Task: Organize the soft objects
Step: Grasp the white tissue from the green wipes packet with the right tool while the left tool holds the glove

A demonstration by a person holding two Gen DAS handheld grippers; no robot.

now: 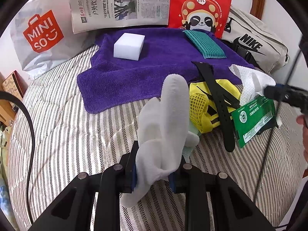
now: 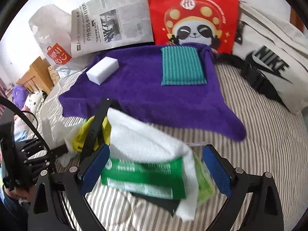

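1. Pinched between the blue pads of the left gripper (image 1: 153, 179), a white glove (image 1: 165, 132) stands up from the jaws, its fingers rising above the striped bedspread (image 1: 67, 134).
2. Right gripper (image 2: 156, 170) has its jaws spread wide; a green packet (image 2: 142, 175) and a white paper towel (image 2: 146, 140) lie on the bedspread between its pads (image 2: 95, 169), with no pad visibly pressing on them.
3. Just beside that packet, a black strap (image 1: 217, 100) lies across a yellow mesh item (image 1: 200, 107).
4. Toward the far edge of the bedspread a purple towel (image 1: 154, 71) is spread out, carrying a white sponge block (image 1: 129, 45) near its left side and a teal striped cloth (image 1: 204, 44) at its right far corner.
5. Behind the towel stand a newspaper (image 1: 119, 3) and a red panda bag (image 1: 200, 5).
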